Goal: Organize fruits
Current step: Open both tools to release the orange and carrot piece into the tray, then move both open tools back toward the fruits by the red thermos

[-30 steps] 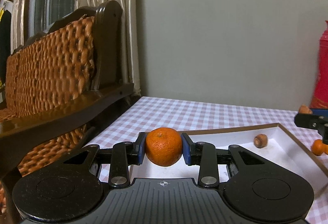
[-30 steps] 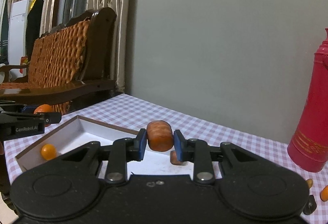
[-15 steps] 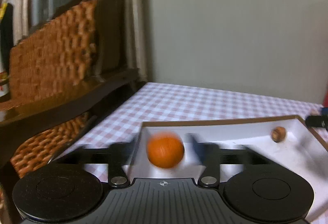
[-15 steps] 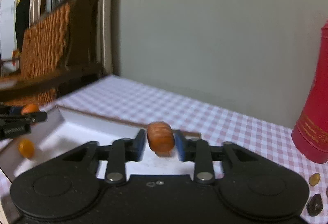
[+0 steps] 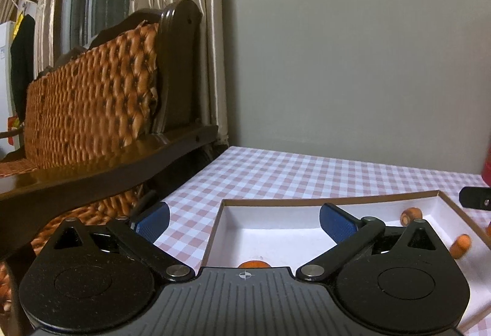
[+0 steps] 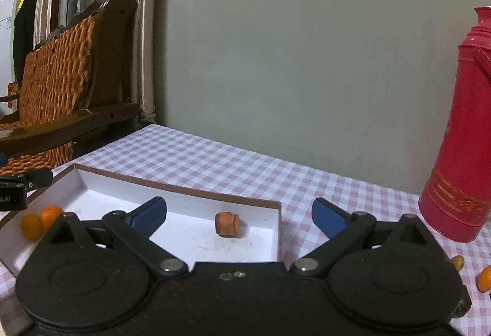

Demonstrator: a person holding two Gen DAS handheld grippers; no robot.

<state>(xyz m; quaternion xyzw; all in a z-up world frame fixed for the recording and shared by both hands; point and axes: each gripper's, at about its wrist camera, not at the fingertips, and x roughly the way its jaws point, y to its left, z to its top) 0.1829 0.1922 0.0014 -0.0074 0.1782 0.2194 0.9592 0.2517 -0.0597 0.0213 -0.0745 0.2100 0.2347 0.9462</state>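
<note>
Where fruit was clamped, both claws opening wide, empty, orange (image 5: 254, 264), brown fruit (image 6: 227, 223) in tray (image 6: 277, 231)

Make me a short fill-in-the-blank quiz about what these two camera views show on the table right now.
1. The tablecloth has a pink and white ____ pattern.
2. The tall flask standing to the right of the box is ____ in colour.
3. The brown cylindrical fruit lies inside the shallow ____.
4. The right gripper is ____, with nothing gripped.

Missing words: checked; red; box; open
</note>
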